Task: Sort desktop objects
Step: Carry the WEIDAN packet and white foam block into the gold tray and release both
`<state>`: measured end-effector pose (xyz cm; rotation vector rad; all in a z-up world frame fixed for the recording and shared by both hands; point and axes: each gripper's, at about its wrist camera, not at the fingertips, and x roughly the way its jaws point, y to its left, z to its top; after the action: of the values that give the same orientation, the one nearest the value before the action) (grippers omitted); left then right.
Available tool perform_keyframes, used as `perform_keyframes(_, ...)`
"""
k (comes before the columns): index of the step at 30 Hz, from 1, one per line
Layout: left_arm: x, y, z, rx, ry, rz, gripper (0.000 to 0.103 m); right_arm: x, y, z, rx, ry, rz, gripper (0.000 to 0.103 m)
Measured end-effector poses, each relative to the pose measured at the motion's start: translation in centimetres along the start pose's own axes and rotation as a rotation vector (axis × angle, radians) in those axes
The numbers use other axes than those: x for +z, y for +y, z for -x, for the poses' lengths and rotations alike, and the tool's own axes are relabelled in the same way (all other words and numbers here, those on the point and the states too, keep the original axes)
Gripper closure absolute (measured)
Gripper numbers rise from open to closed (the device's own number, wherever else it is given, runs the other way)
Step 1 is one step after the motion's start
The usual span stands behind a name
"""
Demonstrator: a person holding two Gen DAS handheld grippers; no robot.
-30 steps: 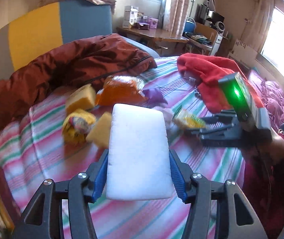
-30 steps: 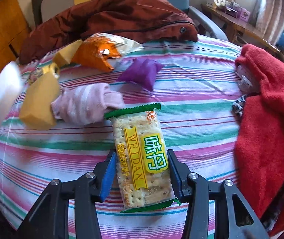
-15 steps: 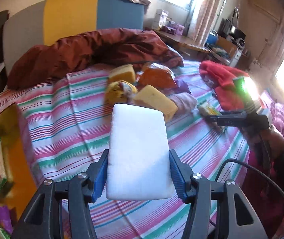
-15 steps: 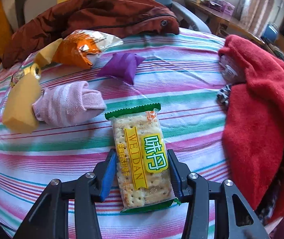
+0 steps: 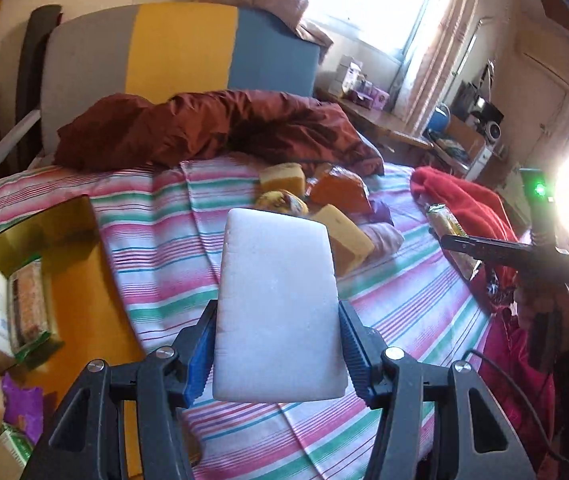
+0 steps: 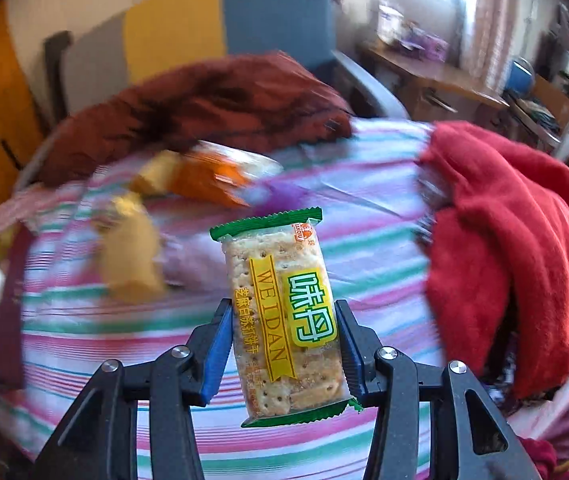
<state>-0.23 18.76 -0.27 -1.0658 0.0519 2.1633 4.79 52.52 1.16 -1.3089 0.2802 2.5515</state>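
White rectangular foam sponge (image 5: 276, 308) sat pinched in our left gripper (image 5: 276, 354) fingers; our right gripper (image 6: 284, 350) fingers pinched the green-edged cracker packet (image 6: 284, 312).

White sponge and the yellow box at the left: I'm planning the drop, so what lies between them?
Only bare striped cloth, as the left wrist view shows; the white sponge is clamped in the left tongs, the yellow box beside.

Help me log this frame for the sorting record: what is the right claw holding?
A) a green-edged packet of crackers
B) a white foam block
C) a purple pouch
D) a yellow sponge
A: in the right wrist view the right claw is shut on the packet of crackers, pressed between the blue pads; the white block is in the left claw.
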Motion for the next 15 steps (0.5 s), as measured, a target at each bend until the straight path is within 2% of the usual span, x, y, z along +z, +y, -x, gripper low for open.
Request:
perform_keyframes(5,-0.4,2.9,2.5,0.036,-0.039,0.074,0.046,0.7,6.6,0.9,0.171,-0.020,0.057,0.054)
perform_keyframes(12,-1.3,8.5,6.5,0.118,-0.108,0.186,0.046,0.7,18.0,0.7,0.426,0.011,0.149,0.054)
perform_keyframes(15,-2.1,11.3,7.7,0.160,-0.126,0.249,0.045,0.4,22.4,0.4,0.498,0.034,0.186,0.054)
